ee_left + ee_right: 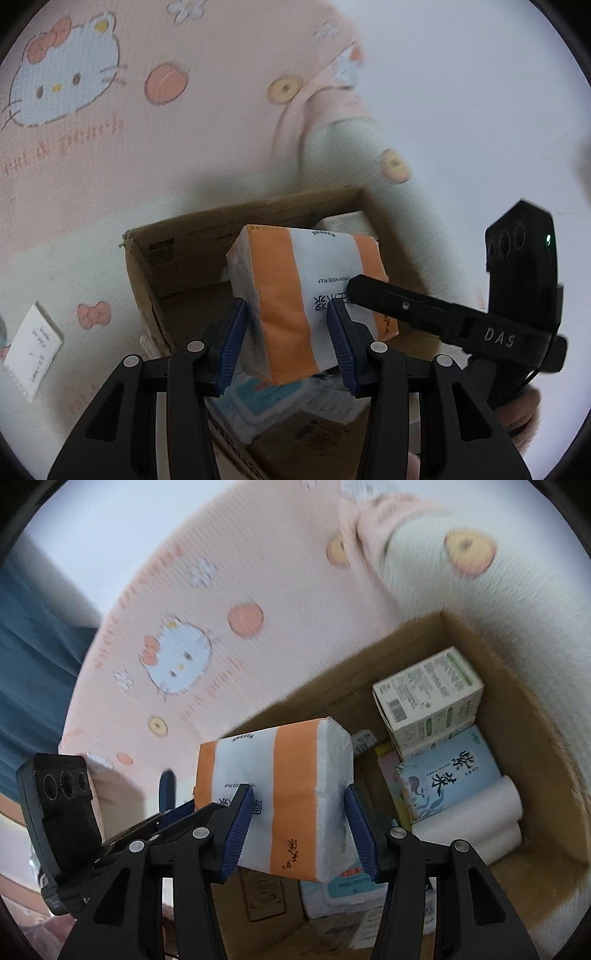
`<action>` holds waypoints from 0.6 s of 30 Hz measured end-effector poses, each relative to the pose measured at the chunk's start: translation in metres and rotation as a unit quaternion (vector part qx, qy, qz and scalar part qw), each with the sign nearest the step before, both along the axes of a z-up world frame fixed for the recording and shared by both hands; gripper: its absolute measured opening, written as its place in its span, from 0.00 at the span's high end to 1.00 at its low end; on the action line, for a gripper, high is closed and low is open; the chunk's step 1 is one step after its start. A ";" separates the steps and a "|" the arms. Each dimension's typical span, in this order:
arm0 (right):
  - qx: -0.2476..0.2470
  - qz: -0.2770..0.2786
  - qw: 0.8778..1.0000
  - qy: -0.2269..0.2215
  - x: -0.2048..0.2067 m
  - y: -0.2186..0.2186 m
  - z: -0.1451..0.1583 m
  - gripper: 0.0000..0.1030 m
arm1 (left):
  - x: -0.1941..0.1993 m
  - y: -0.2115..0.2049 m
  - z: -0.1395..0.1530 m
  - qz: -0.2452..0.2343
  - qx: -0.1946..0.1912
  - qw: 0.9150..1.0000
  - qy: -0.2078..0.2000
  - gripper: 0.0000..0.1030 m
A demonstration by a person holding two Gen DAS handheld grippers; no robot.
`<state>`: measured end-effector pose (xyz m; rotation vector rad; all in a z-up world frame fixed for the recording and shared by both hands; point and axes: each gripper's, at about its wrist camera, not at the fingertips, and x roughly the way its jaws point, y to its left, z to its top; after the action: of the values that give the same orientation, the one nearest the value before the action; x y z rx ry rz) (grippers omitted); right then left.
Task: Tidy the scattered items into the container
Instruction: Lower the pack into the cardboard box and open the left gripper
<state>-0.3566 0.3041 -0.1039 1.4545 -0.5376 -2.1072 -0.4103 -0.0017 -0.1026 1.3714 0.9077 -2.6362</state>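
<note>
tissue pack (280, 797), orange and white, hangs over the box (546, 746), pinched between the jaws of both the left gripper (290, 332) and the right gripper (299, 823). it's soft, so if one grip lets go early it could twist and catch the rim or drop outside onto the bed (147, 155). below, from 3 to 5 o'clock in the right view, carton (428, 690), blue pack (447, 775) and roll (476, 812) crowd the floor; wipes (343, 886) lie right underneath. a card (33, 347) waits outside.

A pink cartoon-cat blanket (110, 122) printed with peaches and bows is spread beneath everything. Beyond it, a plain white wall (461, 74) is seen. A blue curtain (33, 657) is glimpsed at the left edge of the right wrist view.
</note>
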 end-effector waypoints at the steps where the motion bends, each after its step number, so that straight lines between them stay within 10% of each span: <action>1: 0.003 0.008 1.000 -0.011 -0.006 -0.001 -0.006 0.52 | -0.003 -0.001 -0.004 0.000 -0.002 1.000 -0.013 0.53; 18: 0.119 0.057 0.989 -0.068 -0.045 -0.038 -0.040 0.50 | -0.021 0.001 -0.017 -0.016 -0.142 0.985 -0.097 0.50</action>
<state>-0.4019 0.2660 -0.1436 1.7279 -0.2510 -2.0477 -0.4317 -0.0011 -0.1196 1.5401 0.4696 -2.4754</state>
